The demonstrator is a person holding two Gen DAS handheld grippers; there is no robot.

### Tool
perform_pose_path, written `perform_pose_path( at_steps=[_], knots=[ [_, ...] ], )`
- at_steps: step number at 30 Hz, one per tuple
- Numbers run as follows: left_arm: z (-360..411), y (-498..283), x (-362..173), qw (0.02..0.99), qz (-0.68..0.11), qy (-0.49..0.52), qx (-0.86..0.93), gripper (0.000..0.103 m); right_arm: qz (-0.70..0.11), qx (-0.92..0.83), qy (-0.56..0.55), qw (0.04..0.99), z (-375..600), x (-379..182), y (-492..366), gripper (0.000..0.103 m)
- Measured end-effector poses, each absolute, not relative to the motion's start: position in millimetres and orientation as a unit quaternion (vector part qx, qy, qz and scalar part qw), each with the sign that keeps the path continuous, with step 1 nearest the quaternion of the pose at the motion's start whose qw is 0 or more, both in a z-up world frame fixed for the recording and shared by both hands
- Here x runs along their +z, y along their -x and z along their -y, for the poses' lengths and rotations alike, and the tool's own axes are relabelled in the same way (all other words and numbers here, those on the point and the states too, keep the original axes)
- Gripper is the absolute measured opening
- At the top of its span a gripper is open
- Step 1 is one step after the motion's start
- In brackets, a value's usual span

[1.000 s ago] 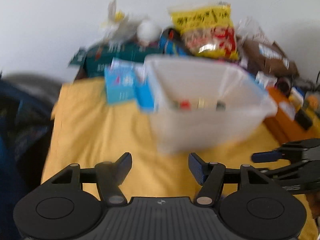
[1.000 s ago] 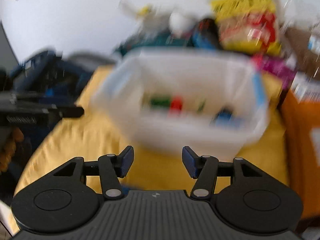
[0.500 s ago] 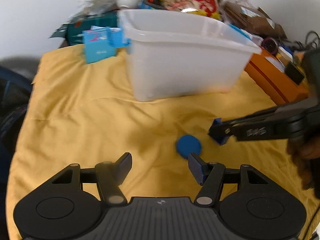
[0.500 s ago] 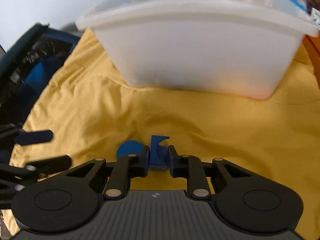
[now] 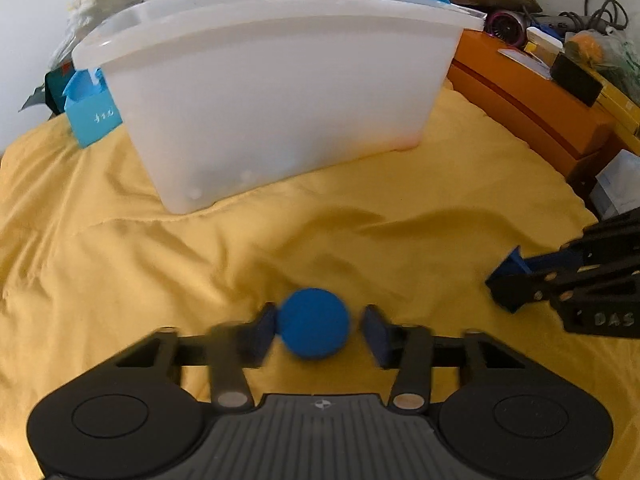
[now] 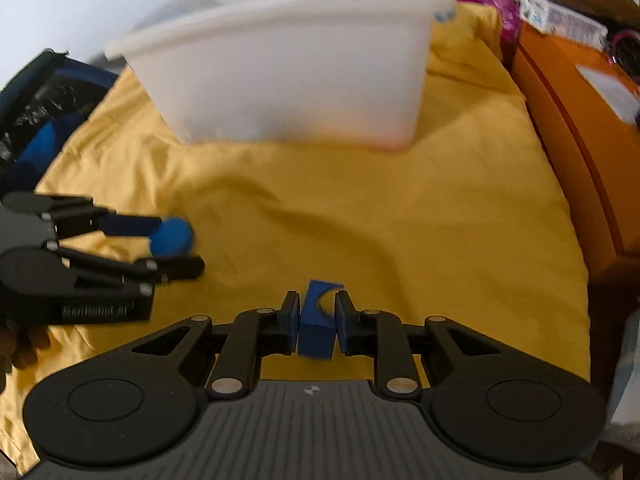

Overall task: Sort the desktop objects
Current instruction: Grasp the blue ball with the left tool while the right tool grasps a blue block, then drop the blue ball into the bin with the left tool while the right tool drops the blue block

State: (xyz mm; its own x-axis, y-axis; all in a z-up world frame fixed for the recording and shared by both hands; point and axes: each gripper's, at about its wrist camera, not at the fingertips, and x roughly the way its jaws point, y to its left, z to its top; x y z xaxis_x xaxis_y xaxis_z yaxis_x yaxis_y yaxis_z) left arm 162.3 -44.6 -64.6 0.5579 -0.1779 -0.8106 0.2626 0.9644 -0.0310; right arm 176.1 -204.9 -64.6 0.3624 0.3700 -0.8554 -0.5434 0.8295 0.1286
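Observation:
A round blue disc (image 5: 314,323) lies on the yellow cloth between the fingers of my left gripper (image 5: 318,330); the left finger touches it, the right finger stands a little off. The disc also shows in the right wrist view (image 6: 172,236). My right gripper (image 6: 318,318) is shut on a blue block with a curved notch (image 6: 317,328) and holds it just above the cloth; it also shows in the left wrist view (image 5: 510,280). A white plastic bin (image 5: 276,84) stands behind on the cloth.
An orange box (image 5: 532,100) runs along the right edge of the cloth. A light blue carton (image 5: 92,116) stands left of the bin. Snack bags and clutter are piled behind it. A dark blue bag (image 6: 36,120) is at the left.
My left gripper has moved forward and lower around the blue disc and its fingers have narrowed. My right gripper, still shut on the blue block, has drawn back to the right.

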Motion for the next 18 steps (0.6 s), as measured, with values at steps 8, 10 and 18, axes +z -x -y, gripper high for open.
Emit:
perform_pose_path(
  at_steps=[8,10,18],
  knots=[
    [28,-151,-44,0.888,-0.442,-0.034,-0.125,0.042,-0.482,0.289,0.085,0.823,202,-67,-177,0.021],
    [18,-147,-26,0.891,-0.438,-0.018,-0.118,0.042,-0.480,0.299,0.073,0.822,207,-58,-177,0.021],
    [-10,-162,57,0.915,-0.391,0.020,-0.100,0.042,-0.415,0.335,0.009,0.846,211,33,-204,0.021]
  ],
)
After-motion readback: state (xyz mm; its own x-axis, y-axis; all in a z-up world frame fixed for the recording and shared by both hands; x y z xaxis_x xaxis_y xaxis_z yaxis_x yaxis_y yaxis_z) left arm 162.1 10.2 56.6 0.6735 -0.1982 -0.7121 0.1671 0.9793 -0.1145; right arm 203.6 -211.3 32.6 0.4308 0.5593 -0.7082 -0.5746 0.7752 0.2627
